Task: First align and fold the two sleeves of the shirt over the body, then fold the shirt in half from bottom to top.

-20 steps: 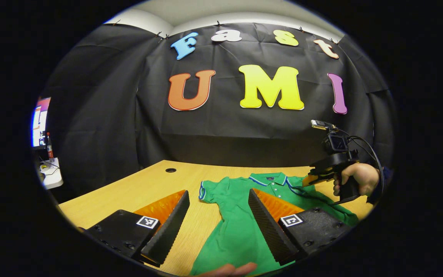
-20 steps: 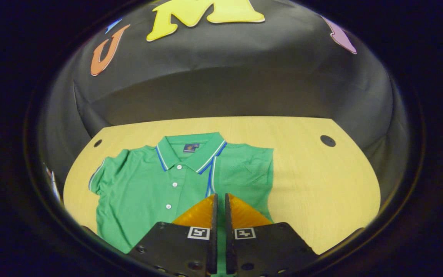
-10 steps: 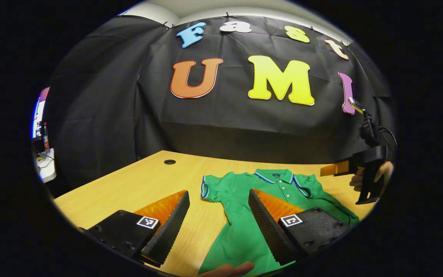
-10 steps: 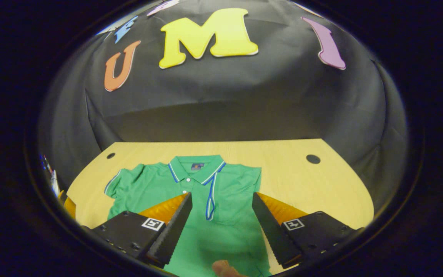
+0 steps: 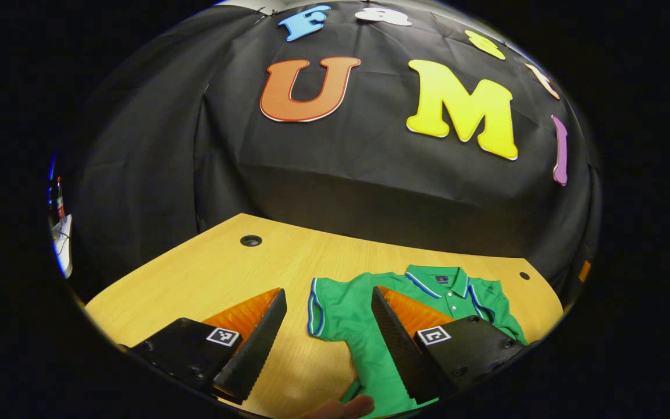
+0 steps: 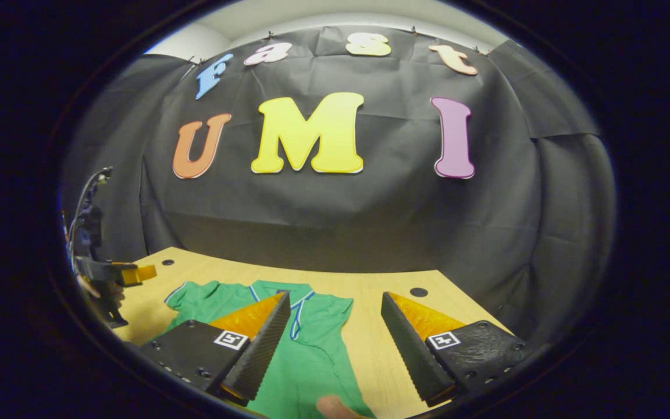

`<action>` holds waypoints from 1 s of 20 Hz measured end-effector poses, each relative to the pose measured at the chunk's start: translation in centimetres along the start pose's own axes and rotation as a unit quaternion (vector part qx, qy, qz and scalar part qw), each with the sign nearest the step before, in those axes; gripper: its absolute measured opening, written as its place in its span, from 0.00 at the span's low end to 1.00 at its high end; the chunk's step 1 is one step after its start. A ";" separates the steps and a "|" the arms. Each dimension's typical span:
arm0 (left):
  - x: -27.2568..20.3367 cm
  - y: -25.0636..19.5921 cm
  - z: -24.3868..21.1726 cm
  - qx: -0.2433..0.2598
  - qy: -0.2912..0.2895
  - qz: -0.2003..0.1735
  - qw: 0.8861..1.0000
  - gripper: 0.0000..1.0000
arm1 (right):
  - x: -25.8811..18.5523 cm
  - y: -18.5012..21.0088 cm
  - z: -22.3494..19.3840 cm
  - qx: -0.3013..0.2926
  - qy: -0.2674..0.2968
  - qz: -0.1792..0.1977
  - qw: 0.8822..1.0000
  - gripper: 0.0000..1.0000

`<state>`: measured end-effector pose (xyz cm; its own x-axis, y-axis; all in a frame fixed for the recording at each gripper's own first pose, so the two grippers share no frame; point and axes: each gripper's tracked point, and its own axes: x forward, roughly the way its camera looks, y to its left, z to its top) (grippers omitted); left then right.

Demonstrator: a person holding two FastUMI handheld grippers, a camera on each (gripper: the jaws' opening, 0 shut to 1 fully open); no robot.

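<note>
green polo shirt (image 5: 370, 326) soft, limp | grab left sleeve (image 5: 326, 308) cuff | left gripper (image 5: 326, 343) wide | right gripper (image 6: 335, 343) wide, empty

Green shirt (image 5: 370, 343) between the left gripper (image 5: 326, 343) fingers is matt knit cloth, table (image 5: 213, 279) beneath is smooth pale wood-grain, finger pads (image 5: 390, 343) look ridged, rubbery, matt.

Green polo shirt (image 5: 370, 326) (image 6: 312, 349) lies flat, front up, collar toward the booth wall. Collar and placket carry blue-white trim. One sleeve (image 5: 326, 305) lies spread outward; the other side is folded over the body.
</note>
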<state>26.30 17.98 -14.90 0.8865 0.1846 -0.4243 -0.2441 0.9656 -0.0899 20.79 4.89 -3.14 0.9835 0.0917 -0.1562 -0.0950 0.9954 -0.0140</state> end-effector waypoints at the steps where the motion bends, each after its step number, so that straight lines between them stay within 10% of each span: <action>1: 1.0 0.5 0.0 -0.003 0.011 0.004 1.000 0.94 | -1.0 -0.5 -0.1 -0.006 -0.005 -0.003 1.000 0.96; 12: 5.3 0.2 -8.1 0.019 0.201 -0.036 0.979 0.75 | -7.2 -7.0 -5.6 0.034 0.014 -0.012 0.999 0.97; 20: 6.6 0.4 -10.0 0.036 0.225 -0.019 0.974 0.21 | -7.6 -10.0 -9.2 0.055 0.051 -0.028 0.997 0.95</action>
<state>28.07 17.79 -26.73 0.6285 0.0657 -0.7751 -0.1719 0.9835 -0.0560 12.82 -6.07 -10.91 0.9652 0.0377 -0.2588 -0.0169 0.9965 0.0823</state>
